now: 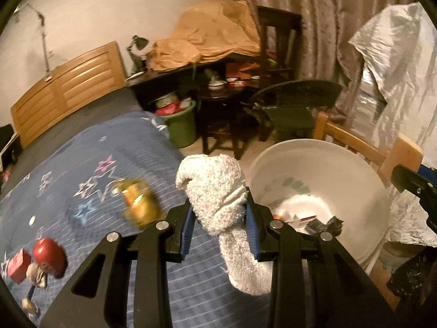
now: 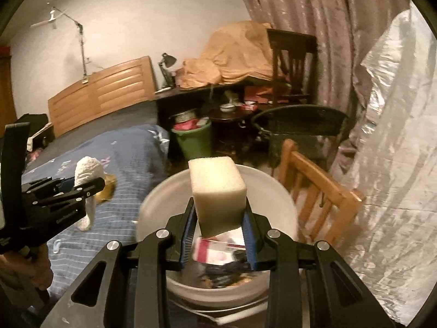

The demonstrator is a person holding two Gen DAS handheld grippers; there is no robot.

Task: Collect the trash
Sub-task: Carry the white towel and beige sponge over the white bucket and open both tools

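**Both claws loaded beside the white bucket**

While I look along my left gripper [image 1: 220,213], its blue pads are pinching a white terry sock [image 1: 218,191] at its middle, the toe bunched above the fingers and the rest drooping below them. Under it lies the blue star-patterned bedspread [image 1: 95,158], with the white bucket [image 1: 363,180] just to its right. Paper scraps and dark wrappers lie in the bucket's bottom. On the bedspread to the left I see a blurred gold wrapper [image 1: 139,205], and further left, near the frame's edge, a red ball [image 1: 50,257] touching a small red box [image 1: 18,265] and a crumpled beige scrap [image 1: 37,273].

From the right wrist view, my right gripper [image 2: 220,224] is clamped on a pale yellow sponge block [image 2: 218,188], held tilted, its upper part standing clear above the fingers. It sits over the bucket's opening in this view, with red-and-white paper litter [image 2: 215,251] visible below it. A wooden chair [image 2: 316,186] stands just right of the bucket, and a green bin [image 2: 195,139] full of rubbish stands behind it by the dark desk [image 2: 185,95]. At the left edge a hand [image 2: 30,265] grips the left gripper's handle.
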